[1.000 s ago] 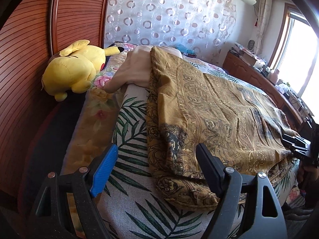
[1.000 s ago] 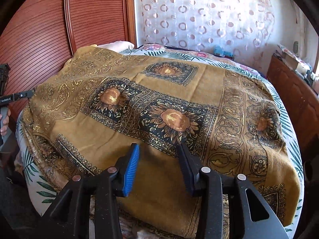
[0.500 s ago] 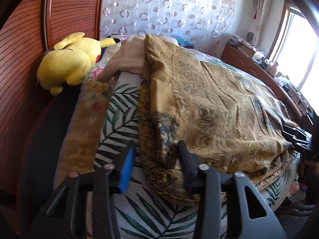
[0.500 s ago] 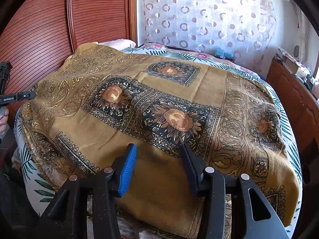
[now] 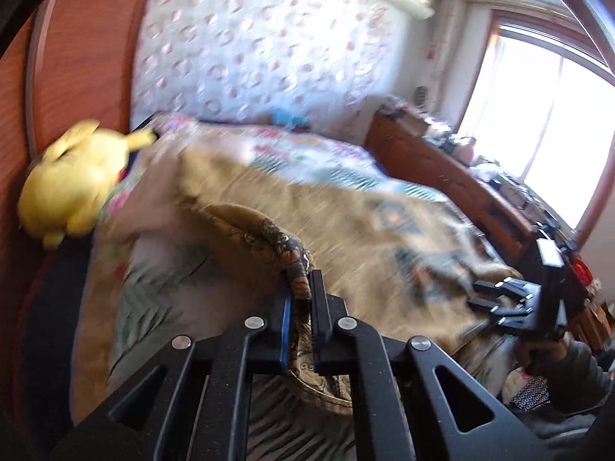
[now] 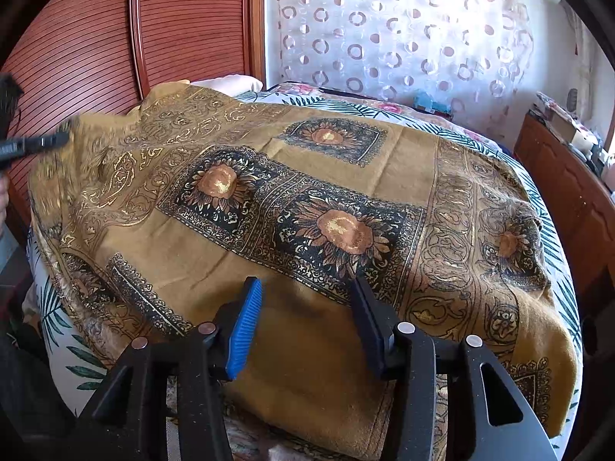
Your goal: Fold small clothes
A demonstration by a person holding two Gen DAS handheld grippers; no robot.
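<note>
A large mustard-gold cloth point(image 6: 315, 176) with black sunflower squares lies spread over the bed. My left gripper point(image 5: 299, 288) is shut on the cloth's patterned corner point(image 5: 284, 246) and holds it raised off the bed; that view is blurred. My right gripper point(image 6: 307, 319) is open, its jaws wide apart just above the cloth's near edge, touching nothing. The right gripper also shows in the left wrist view point(image 5: 499, 299) at the far right, and the left gripper shows in the right wrist view point(image 6: 34, 144) at the far left edge.
A yellow plush toy point(image 5: 73, 188) lies by the wooden headboard point(image 6: 184, 27). A leaf-print sheet point(image 5: 165, 292) covers the bed. A wooden cabinet point(image 6: 569, 188) with clutter runs along the right side under a bright window point(image 5: 546, 123).
My left gripper closed on the cloth's corner and lifted it up off the bed. My right gripper has stayed open over the near edge.
</note>
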